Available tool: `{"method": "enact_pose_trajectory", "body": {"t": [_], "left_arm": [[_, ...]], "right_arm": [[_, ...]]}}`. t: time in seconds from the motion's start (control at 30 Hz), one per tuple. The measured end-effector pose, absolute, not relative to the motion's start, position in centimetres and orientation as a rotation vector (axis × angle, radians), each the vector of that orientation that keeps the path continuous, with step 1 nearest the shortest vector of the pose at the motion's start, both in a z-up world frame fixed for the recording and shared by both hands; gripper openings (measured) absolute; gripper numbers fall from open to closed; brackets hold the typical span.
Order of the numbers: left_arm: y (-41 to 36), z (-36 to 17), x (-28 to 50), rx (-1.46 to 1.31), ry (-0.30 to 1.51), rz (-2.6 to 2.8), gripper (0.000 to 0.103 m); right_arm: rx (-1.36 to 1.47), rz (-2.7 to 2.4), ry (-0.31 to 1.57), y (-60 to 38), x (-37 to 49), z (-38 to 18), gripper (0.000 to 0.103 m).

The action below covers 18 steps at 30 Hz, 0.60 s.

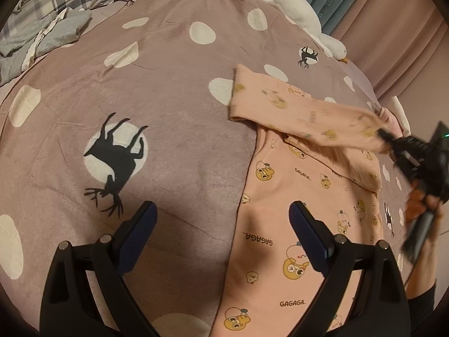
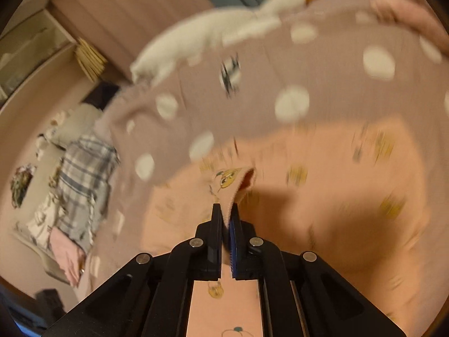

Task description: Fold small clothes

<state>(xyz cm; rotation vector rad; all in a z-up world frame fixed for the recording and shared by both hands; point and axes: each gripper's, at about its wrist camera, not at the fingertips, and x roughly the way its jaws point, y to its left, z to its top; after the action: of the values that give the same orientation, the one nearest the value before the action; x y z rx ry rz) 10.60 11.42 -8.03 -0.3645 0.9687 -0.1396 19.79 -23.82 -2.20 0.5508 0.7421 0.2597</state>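
- Right gripper (image 2: 226, 210) clamped on sleeve cuff (image 2: 230, 182) of pink printed top (image 1: 294, 196), sleeve drawn across it.
- Left gripper (image 1: 223, 210) wide, empty, straddling top's left edge on dotted duvet (image 1: 168, 84).

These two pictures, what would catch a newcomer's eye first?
Probably the pink cartoon-print garment spread on the right of a mauve bedspread with white dots and black deer. Its sleeve is lifted across it, pinched in the shut right hand-held gripper, while the left hand-held gripper hangs open over the garment's edge.
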Motion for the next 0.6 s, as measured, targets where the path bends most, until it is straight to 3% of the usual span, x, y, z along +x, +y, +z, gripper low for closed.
{"method": "enact_pose_trajectory", "body": {"t": [0.13, 0.5, 0.6], "left_arm": [[10.6, -8.6, 10.8, -0.358, 0.995, -0.143, 0.095], [8.3, -7.8, 11.9, -0.289, 1.0, -0.177, 0.095], [7.5, -7.6, 12.7, -0.27, 0.999, -0.19, 0.095]], "right_arm": [[0.508, 0.185, 0.74, -26.7, 19.4, -1.5, 0.006], [0.613, 0.055, 0.804, -31.6, 18.7, -6.2, 0.006], [0.591, 0.071, 0.915, -31.8, 19.7, -8.0, 0.006]]}}
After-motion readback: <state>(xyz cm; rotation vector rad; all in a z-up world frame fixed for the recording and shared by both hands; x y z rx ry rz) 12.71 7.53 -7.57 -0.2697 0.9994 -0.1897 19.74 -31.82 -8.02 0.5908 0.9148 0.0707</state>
